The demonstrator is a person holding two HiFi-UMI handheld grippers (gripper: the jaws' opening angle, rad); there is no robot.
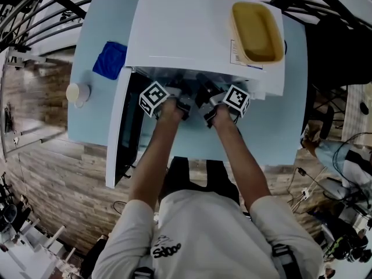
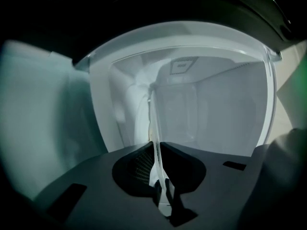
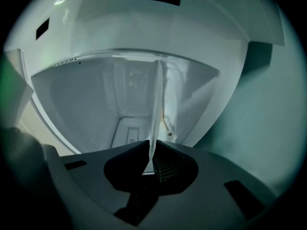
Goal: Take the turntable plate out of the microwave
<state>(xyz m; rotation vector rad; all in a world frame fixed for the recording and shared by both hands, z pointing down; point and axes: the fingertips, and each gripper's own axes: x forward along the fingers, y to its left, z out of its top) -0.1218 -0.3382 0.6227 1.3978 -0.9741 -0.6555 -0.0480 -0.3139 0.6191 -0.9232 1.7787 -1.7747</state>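
The white microwave point(image 1: 192, 34) stands on a light blue table with its door point(image 1: 119, 132) swung open to the left. Both grippers reach into its cavity side by side. In the left gripper view the clear glass turntable plate point(image 2: 152, 121) shows edge-on as a thin pale strip, and my left gripper point(image 2: 156, 146) is shut on its rim. The right gripper view shows the same plate point(image 3: 157, 102) edge-on, with my right gripper point(image 3: 152, 146) shut on the rim. From the head view the plate itself is hidden under the microwave's top; only the left gripper point(image 1: 183, 93) and right gripper point(image 1: 205, 93) show.
A yellow tub point(image 1: 257, 31) sits on top of the microwave at the right. A blue cloth point(image 1: 110, 60) and a white cup point(image 1: 78, 92) lie on the table point(image 1: 279, 132) left of the microwave. The open door blocks the left side.
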